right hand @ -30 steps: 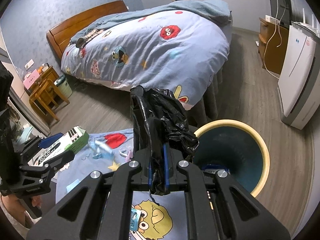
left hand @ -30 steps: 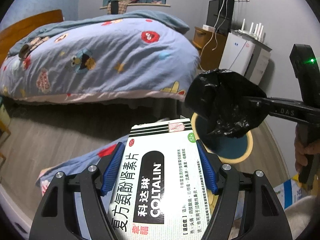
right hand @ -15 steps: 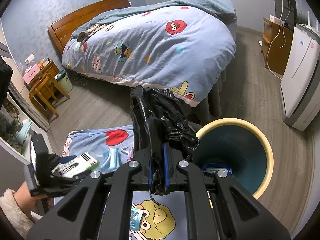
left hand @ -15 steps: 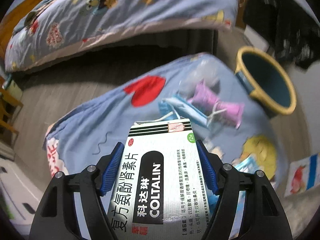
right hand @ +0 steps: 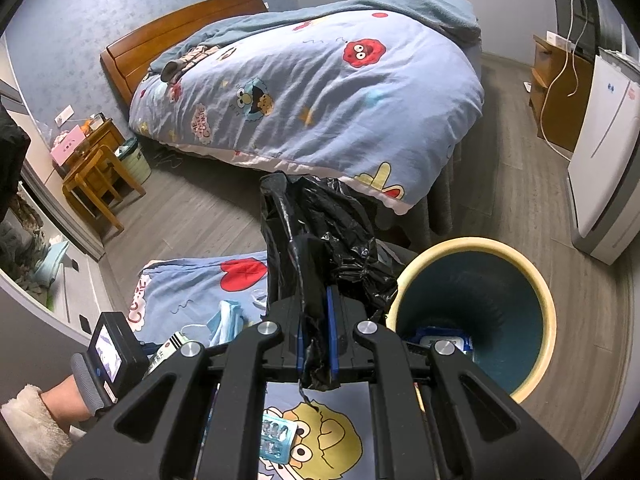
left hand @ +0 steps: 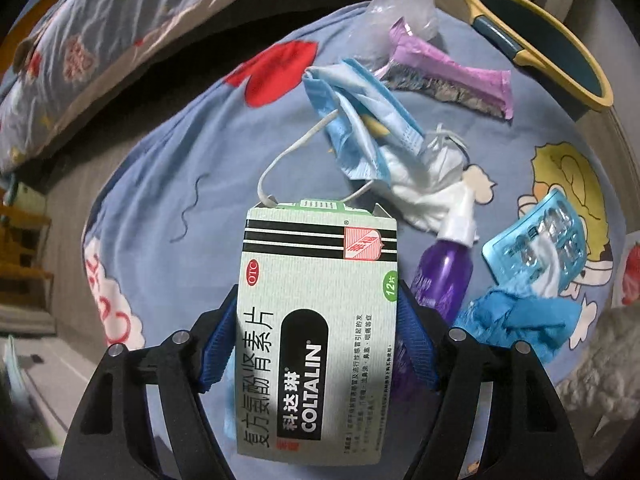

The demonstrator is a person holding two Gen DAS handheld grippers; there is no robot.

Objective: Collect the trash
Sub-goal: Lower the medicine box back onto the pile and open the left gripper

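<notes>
While the left tongs [left hand: 316, 344] point down over the blue cartoon sheet [left hand: 192, 128], the medicine box [left hand: 318, 320] sits between the blue pads, and those jaws are opening — pads look to be still against the box's sides, so I call it held for now, barely. Box hangs right over the trash pile on the sheet: crumpled face mask [left hand: 356, 120] just beyond its top edge, purple spray bottle [left hand: 444, 276] just beside it on the right, blister pack [left hand: 536, 240] further right w/ a blue rag [left hand: 520, 320] under it, purple wrapper [left hand: 448, 68] well past the mask.

Right tongs [right hand: 316, 344] are pressed together on the black trash bag [right hand: 324, 236], bag bunched up, mouth not spread. Round bin [right hand: 472, 316] stands next to the sheet, near the bag, some packets already at its bottom.

Step in hand, my guess: box is being let go or re-gripped among the pile, not yet in bag or bin. Next move prob needs a firm re-clamp on the box, then a carry across to the bin — or the bag's mouth opened first, since one pinch won't keep it wide enough.
</notes>
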